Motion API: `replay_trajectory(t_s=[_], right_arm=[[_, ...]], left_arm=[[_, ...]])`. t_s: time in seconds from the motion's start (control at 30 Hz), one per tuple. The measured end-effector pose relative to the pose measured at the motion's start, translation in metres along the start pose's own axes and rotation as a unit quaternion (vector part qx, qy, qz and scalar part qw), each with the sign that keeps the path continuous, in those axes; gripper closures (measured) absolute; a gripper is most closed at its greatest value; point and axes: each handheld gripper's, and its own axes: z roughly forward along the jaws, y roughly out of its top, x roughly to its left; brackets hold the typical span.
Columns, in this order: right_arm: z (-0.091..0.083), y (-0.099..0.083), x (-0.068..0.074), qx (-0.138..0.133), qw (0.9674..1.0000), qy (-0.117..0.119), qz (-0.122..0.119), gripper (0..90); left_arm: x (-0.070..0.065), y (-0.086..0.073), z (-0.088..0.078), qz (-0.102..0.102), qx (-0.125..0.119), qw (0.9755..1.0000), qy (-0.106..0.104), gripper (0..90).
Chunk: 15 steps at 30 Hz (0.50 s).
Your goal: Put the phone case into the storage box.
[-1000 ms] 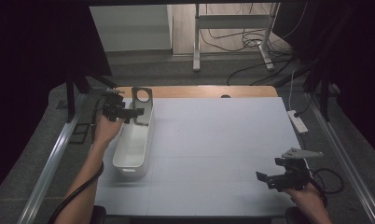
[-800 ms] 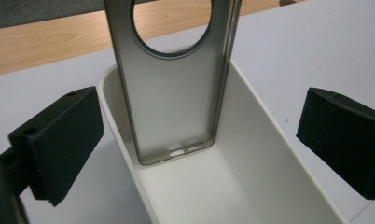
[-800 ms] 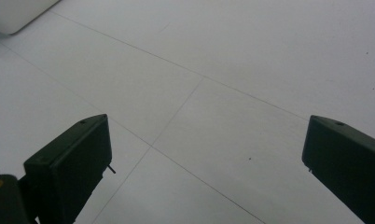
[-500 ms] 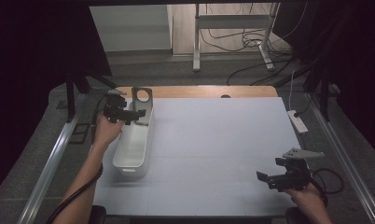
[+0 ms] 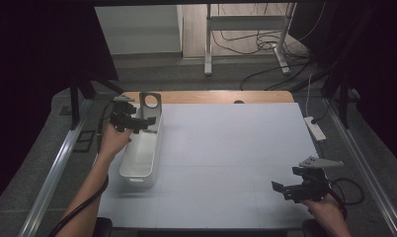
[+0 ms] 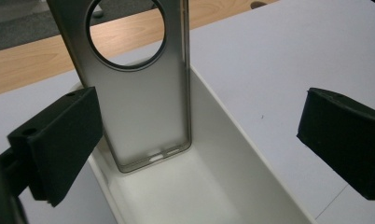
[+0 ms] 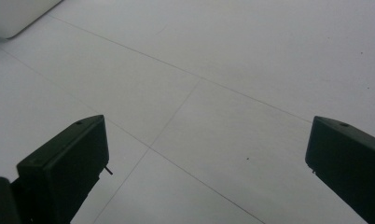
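Note:
A long white bin [image 5: 139, 155] lies on the left side of the white table [image 5: 236, 148]. A flat metal plate with a round hole [image 5: 150, 104] stands upright at the bin's far end, leaning on its end wall. My left gripper [image 5: 146, 122] hangs open just over the bin's far part, a little short of the plate. In the left gripper view the plate [image 6: 139, 93] rises between the spread jaws and beyond them, its foot on the bin floor [image 6: 190, 186]. My right gripper [image 5: 280, 190] is open above the bare table near the front right corner.
A wooden strip [image 5: 221, 97] runs along the table's far edge. A white power strip [image 5: 315, 128] lies at the right edge. Metal rails [image 5: 58, 168] flank both sides. A corner of the bin [image 7: 17, 14] appears at the top left of the right gripper view.
Nearly nothing has moved. My left gripper has drifted a touch over the bin; the right gripper has stayed where it was.

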Motion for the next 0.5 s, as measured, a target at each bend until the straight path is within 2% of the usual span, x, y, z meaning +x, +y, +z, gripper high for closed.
replay_trajectory(t_s=[0.13,0.27,0.5], right_arm=[[0.0,0.0,-0.001,-0.002,1.0,-0.003,0.006,0.0],[-0.001,0.0,-0.001,-0.003,0.9999,-0.006,0.009,0.0],[-0.001,-0.001,0.0,-0.005,0.9999,-0.01,0.006,0.0]], left_arm=[[-0.003,-0.002,-0.001,0.0,-0.001,1.0,-0.002,0.7],[-0.007,-0.005,-0.002,0.01,0.003,0.9999,-0.001,0.5],[-0.009,-0.011,-0.004,0.011,0.0,0.9999,-0.005,0.0]])
